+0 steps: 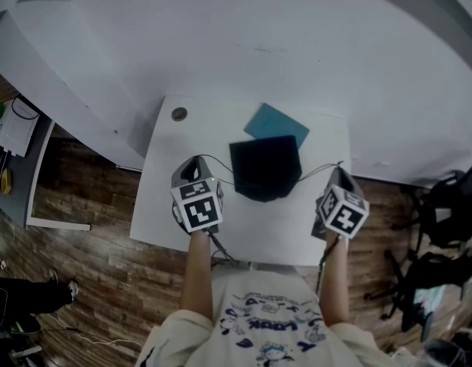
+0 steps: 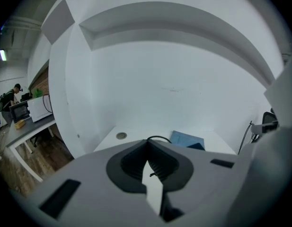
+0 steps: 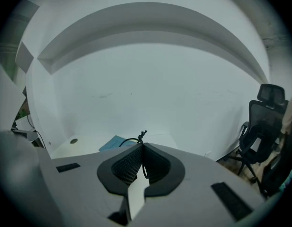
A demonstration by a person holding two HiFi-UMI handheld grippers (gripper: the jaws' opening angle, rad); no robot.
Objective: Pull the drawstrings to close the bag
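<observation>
Both cords gripped.
Left gripper (image 1: 192,164), nine o'clock of the bag (image 1: 265,167), clamps the left drawstring (image 2: 158,137); right gripper (image 1: 339,171), three o'clock, clamps the right drawstring (image 3: 141,136).

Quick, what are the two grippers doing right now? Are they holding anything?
Left gripper: closed, pinching the left drawstring.
Right gripper: closed, pinching the right drawstring.

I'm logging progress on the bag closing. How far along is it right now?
Done: the left gripper is shut on the left drawstring, the right gripper on the right drawstring. In hand: they sit either side of the black bag, cords running outward. Left: the head view doesn't show whether the mouth is fully cinched; likely pulling outward, then letting go.
</observation>
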